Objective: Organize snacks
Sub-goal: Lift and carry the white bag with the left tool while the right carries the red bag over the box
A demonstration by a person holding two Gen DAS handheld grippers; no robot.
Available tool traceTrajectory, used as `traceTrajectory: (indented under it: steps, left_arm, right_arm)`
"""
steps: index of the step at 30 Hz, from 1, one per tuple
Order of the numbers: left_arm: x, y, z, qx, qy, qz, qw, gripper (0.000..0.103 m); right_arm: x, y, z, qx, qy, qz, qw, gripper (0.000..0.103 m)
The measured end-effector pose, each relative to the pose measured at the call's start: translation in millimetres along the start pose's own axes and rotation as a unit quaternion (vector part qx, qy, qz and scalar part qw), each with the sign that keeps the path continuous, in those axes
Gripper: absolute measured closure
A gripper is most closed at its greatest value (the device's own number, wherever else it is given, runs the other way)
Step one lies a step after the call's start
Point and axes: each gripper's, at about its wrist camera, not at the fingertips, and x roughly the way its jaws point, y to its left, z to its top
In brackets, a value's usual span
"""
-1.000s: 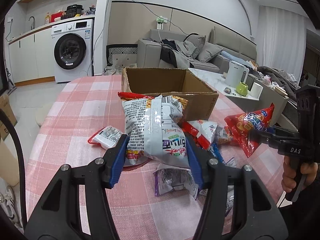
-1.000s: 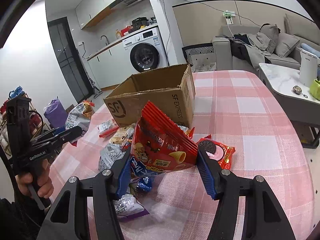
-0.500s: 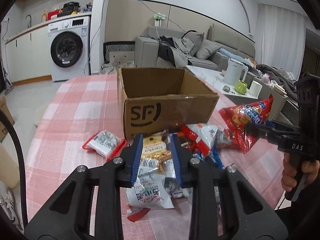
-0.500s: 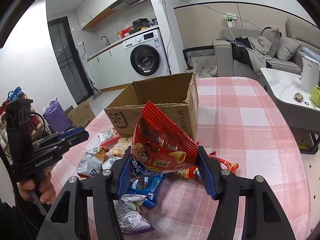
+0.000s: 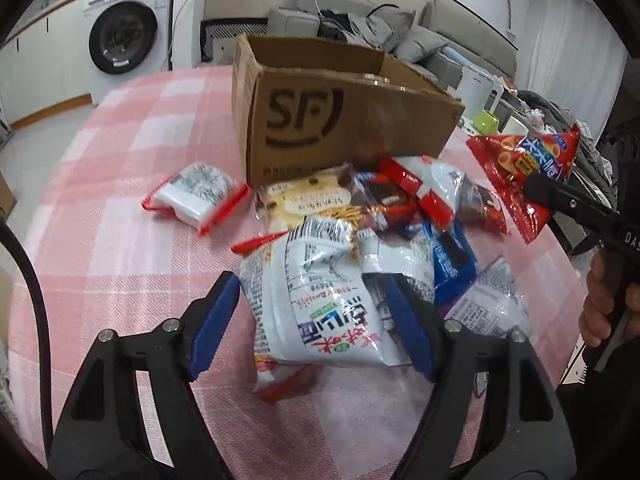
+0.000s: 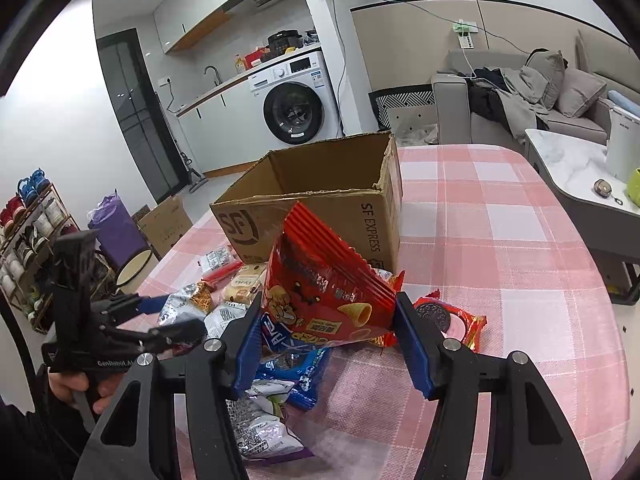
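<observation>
An open SF cardboard box [image 5: 344, 120] stands on the pink checked table [image 5: 120, 152]; it also shows in the right wrist view [image 6: 320, 200]. A pile of snack packets [image 5: 380, 204] lies in front of it. My left gripper [image 5: 316, 320] is open, its jaws either side of a white noodle-snack bag [image 5: 332, 300] lying on the pile. My right gripper [image 6: 328, 336] is shut on a red chip bag [image 6: 320, 296], held above the table right of the pile; it also shows in the left wrist view [image 5: 520, 168].
A small white-and-red packet [image 5: 196, 196] lies alone left of the box. An Oreo packet [image 6: 448, 316] lies right of the red bag. A side table with a kettle [image 6: 624, 148] stands beyond the table's right edge. A washing machine [image 6: 296, 100] and sofa are behind.
My left gripper had closed and dropped low in front of the box; now it is open wide around the white bag on the pile. The right gripper has risen slightly with the red bag.
</observation>
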Motion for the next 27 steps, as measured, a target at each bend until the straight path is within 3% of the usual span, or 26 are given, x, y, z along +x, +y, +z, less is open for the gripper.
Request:
traceTrajectory:
  steps: [1, 3, 6, 14, 27]
  left_arm:
    - [1, 0, -1, 0.0, 0.001, -0.003, 1.0, 0.031]
    - [2, -1, -1, 0.003, 0.001, -0.008, 1.0, 0.053]
    - [1, -3, -4, 0.008, -0.004, -0.009, 0.9999, 0.062]
    - [-25, -8, 4, 0.008, -0.04, -0.017, 0.999, 0.062]
    - [-56, -22, 46, 0.006, -0.103, -0.026, 0.9943, 0.062]
  right_arm:
    - [0, 0, 0, 0.0, 0.0, 0.0, 1.0, 0.042]
    - [1, 0, -1, 0.001, 0.001, 0.001, 1.0, 0.042]
    - [2, 0, 0, 0.002, 0.001, 0.001, 1.0, 0.042]
    - [1, 2, 0, -0.003, -0.002, 0.003, 1.0, 0.042]
    - [5, 16, 11, -0.036, -0.007, -0.006, 0.999, 0.042]
